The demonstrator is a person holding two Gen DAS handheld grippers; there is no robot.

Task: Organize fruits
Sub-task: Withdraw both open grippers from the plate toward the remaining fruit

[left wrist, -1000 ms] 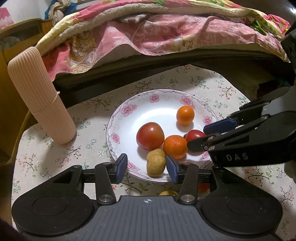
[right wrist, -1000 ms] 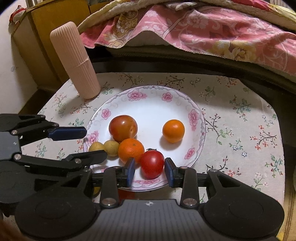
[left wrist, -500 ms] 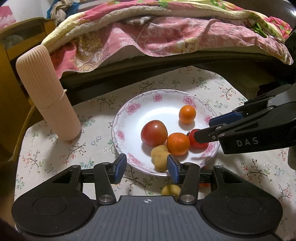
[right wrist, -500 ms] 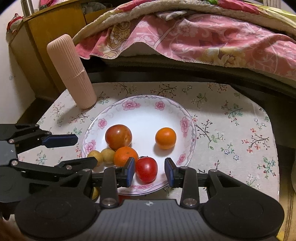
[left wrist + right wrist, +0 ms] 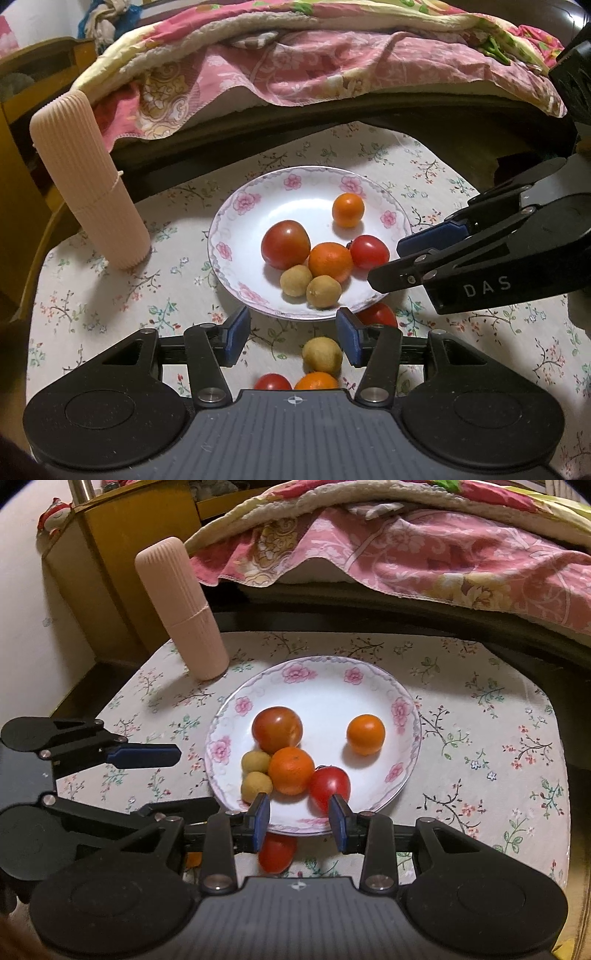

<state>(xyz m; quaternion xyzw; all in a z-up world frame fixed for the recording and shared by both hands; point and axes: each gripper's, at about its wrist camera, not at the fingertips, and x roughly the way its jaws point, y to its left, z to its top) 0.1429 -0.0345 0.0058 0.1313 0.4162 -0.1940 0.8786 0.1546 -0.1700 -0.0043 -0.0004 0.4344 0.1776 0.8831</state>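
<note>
A white floral plate holds a large tomato, two oranges, a small red tomato and two yellow-brown fruits. On the cloth in front of the plate lie a yellow fruit, an orange and two red tomatoes. My left gripper is open and empty above the cloth before the plate. My right gripper is open and empty at the plate's near rim, and shows in the left wrist view.
A ribbed pink cylinder stands at the table's back left. A bed with a pink quilt runs behind the table. A wooden cabinet stands at the left. The floral tablecloth covers the table.
Both grippers have drawn back from the plate. The small red tomato that lay between the right fingers now rests free on the plate. Loose fruits on the cloth have come into view.
</note>
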